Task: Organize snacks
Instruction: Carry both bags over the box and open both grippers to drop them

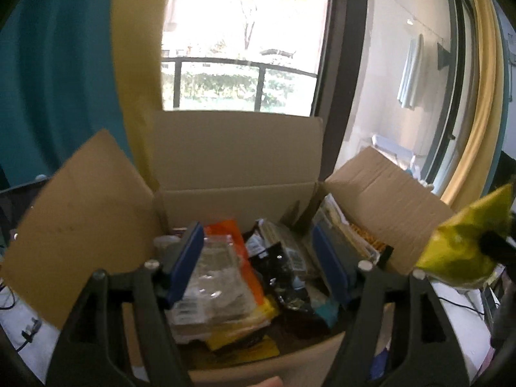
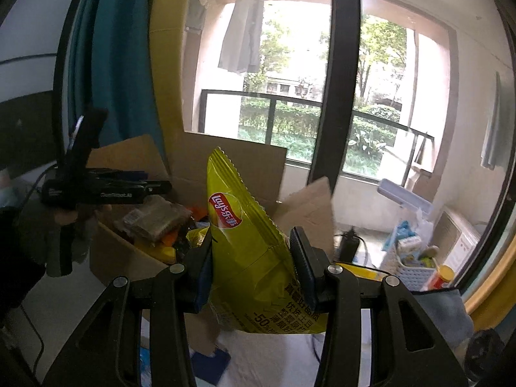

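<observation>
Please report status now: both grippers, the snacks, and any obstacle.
Left gripper open over cardboard box, nothing gripped. Right gripper shut on yellow chip bag, beside the box. No obstacle seen.

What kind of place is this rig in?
Most likely a lived-in flat, in a room beside an enclosed balcony: pale laundry hanging past the dark-framed glass door, teal curtain at the side, and an open brown cardboard box of snack packets.

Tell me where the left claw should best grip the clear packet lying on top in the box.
Probably across the clear packet's long side edges, coming down from above: it lies flat on top of the cardboard box's pile, and the open left claw already hangs over it.
</observation>
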`<state>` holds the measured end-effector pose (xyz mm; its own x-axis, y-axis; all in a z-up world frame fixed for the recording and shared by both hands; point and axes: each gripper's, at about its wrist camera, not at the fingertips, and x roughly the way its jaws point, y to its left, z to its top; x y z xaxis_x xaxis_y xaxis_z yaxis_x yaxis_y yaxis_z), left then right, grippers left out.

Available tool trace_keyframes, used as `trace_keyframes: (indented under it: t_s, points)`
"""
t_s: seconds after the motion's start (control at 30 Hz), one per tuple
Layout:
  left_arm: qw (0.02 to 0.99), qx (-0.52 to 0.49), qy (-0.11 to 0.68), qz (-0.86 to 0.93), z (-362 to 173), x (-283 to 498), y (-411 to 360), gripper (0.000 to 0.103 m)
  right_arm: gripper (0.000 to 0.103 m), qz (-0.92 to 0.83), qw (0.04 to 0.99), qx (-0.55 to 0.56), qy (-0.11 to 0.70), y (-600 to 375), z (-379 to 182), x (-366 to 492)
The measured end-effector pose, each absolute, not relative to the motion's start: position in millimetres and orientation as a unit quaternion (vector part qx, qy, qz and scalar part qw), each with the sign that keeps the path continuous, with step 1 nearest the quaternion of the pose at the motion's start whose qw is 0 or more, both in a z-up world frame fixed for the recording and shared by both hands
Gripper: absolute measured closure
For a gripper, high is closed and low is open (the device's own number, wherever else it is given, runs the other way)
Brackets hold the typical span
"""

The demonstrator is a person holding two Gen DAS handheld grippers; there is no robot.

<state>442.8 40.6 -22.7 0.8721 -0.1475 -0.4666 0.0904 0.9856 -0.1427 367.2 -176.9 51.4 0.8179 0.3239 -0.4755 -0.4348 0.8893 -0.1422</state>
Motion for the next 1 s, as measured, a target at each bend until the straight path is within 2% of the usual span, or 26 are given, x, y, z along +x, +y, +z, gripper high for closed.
trace_keyframes:
  t_s: [0.37,0.67,0.8,1.0]
  points:
    - [0.973,-0.081,0.212,-0.044,-2,368,91,0.031,0.056,0.244,0.929,-0.136,0.243,-103,26,403]
    - [0.974,-0.094,0.204,-0.015,0,346,113,0.031,0.055,0.263,0.922,-0.115,0.258,-77,13,429]
    - [0.974,-0.097,0.206,-0.014,-3,341,115,0.031,0.032,0.258,0.921,-0.106,0.271,-80,13,431]
    - [0.972,-0.106,0.209,-0.023,-5,336,108,0.028,0.032,0.246,0.926,-0.106,0.265,-90,23,413]
